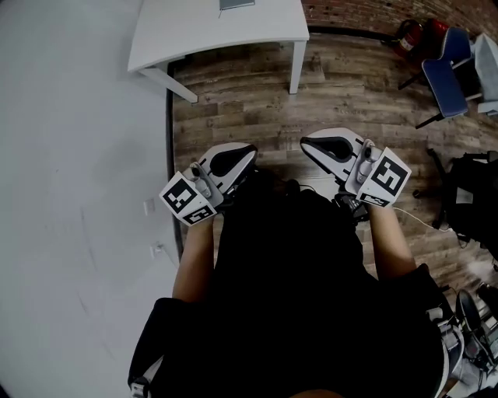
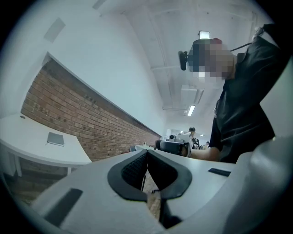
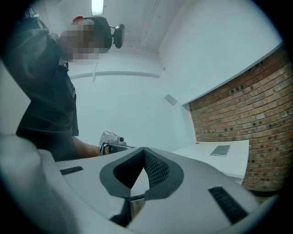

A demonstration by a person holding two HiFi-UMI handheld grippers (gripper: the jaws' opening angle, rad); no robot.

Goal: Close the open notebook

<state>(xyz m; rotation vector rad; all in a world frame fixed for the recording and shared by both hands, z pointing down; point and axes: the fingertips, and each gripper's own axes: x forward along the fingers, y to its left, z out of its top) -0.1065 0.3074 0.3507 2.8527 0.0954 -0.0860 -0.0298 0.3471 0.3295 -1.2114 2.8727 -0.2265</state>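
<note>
The person's dark top [image 1: 288,295] fills the lower part of the head view, with both forearms reaching forward from it. Beyond them a stretch of wood floor [image 1: 249,101] lies between the grippers and the near edge of a white table [image 1: 194,35], whose legs stand on those boards. A white wall [image 1: 78,171] runs along the left side down to the floor. Off to the right, well apart from the table, are a black bag [image 1: 471,194], blue chairs [image 1: 447,74] and something red that is too small to make out. A brick wall [image 2: 87,123] stands behind the table.

The notebook [image 1: 236,4] lies flat on the table top toward its far edge, somewhat nearer the right corner, well back from the near edge. The left gripper view shows it as a flat grey cover facing up [image 2: 55,138], and the right gripper view shows the same [image 3: 221,150]; it looks closed from here. Neither gripper is near it.

The left gripper [image 1: 247,151] is held level over the floor, pointing toward the table. Its ridged pads [image 2: 135,169] are pressed together at the tips with nothing between them. The right gripper [image 1: 307,144] is held beside it, apart from it, its pads [image 3: 156,170] likewise meeting at the tips and pinching nothing. Each gripper shows in the other's view.
</note>
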